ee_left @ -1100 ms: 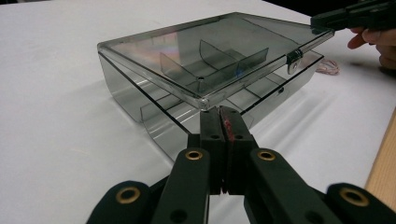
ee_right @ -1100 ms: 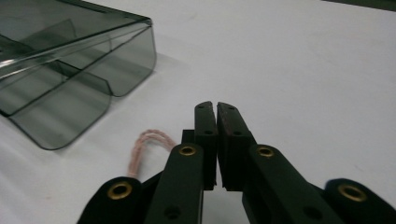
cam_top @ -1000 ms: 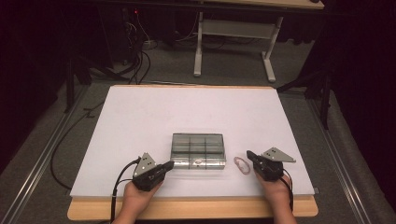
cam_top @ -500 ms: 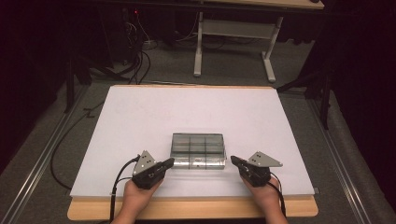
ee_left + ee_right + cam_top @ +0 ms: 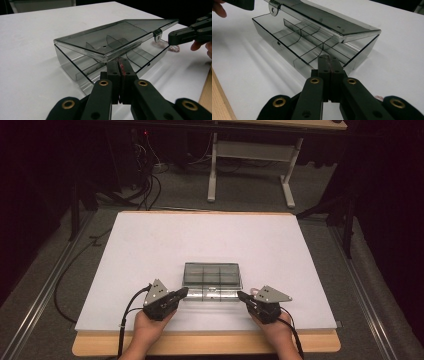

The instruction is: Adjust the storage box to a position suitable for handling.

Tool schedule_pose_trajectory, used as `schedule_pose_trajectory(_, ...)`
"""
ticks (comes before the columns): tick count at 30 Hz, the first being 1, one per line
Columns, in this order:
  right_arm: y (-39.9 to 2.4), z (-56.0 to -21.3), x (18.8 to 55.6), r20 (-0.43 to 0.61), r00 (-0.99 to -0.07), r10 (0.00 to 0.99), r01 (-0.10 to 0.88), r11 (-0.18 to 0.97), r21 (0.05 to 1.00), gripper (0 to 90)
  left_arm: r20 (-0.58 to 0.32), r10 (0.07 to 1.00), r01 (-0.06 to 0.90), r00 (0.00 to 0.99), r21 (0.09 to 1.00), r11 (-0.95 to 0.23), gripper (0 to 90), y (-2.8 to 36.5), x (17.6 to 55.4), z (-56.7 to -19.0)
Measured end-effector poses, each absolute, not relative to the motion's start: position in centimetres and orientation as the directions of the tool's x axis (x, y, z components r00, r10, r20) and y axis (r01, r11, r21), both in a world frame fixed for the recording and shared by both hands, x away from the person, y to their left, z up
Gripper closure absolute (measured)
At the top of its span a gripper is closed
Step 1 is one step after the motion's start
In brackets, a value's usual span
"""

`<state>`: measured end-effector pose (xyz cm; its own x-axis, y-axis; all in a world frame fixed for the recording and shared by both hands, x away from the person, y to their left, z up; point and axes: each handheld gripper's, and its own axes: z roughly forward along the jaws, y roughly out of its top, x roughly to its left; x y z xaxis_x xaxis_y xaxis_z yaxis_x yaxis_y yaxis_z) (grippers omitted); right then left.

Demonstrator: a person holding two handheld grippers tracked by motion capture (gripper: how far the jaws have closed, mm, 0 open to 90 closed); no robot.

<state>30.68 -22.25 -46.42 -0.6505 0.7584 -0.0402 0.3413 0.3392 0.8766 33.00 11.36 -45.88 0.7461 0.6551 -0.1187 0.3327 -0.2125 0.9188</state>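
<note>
Grippers first: the left gripper [image 5: 183,292] has its jaws pinched fully together with nothing between them, tips tucked in at the near-left corner of the clear plastic organizer box [image 5: 212,279], right under the lid's [image 5: 117,33] front lip. The right gripper [image 5: 242,295] is the same story, jaws closed tight and empty, nosing at the near-right corner. So both act as pokers or wedges here, not clamps.

The box sits near the middle of the white table [image 5: 150,245], close to the near edge. It looks like thin, hard, smoky-clear plastic, so my guess is light, stiff and pretty slippery, the kind that skates away when pushed from one side only. The lid is propped partway up, hinged on the far side, with a small metal latch [image 5: 157,34] on its front edge. Best hold is probably that front lip, or bracing both corners at once.

Inside, thin dividers [image 5: 310,46] split the base into compartments, and as far as I can tell they're all empty. A small pinkish loop [image 5: 255,290], maybe a rubber band, lies on the table just right of the box.
</note>
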Motion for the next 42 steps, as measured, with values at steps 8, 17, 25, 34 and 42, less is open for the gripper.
schedule_pose_trajectory(8, -22.2, -46.6, 30.6, -0.045, -0.654, 0.755, 0.331, 0.338, 0.881, 90.0, -0.138, 0.655, 0.336, 0.743, 0.923, -0.186, 88.7, 11.3, 33.4, -45.4)
schedule_pose_trajectory(17, -22.3, -46.7, 30.5, -0.035, -0.654, 0.756, 0.331, 0.327, 0.885, 90.0, -0.150, 0.661, 0.340, 0.736, 0.925, -0.169, 88.7, 11.2, 34.2, -45.0)
schedule_pose_trajectory(25, -22.3, -46.7, 30.5, -0.035, -0.654, 0.756, 0.329, 0.326, 0.886, 90.0, -0.141, 0.671, 0.334, 0.728, 0.928, -0.167, 89.4, 11.0, 34.7, -44.5)
schedule_pose_trajectory(34, -22.4, -46.7, 30.6, -0.034, -0.657, 0.753, 0.327, 0.326, 0.887, 90.0, -0.125, 0.678, 0.320, 0.724, 0.932, -0.170, 90.0, 10.5, 35.5, -44.1)
schedule_pose_trajectory(42, -22.4, -46.8, 30.6, -0.031, -0.659, 0.751, 0.326, 0.323, 0.889, 90.0, -0.125, 0.684, 0.319, 0.719, 0.933, -0.165, 90.0, 10.1, 36.3, -43.7)
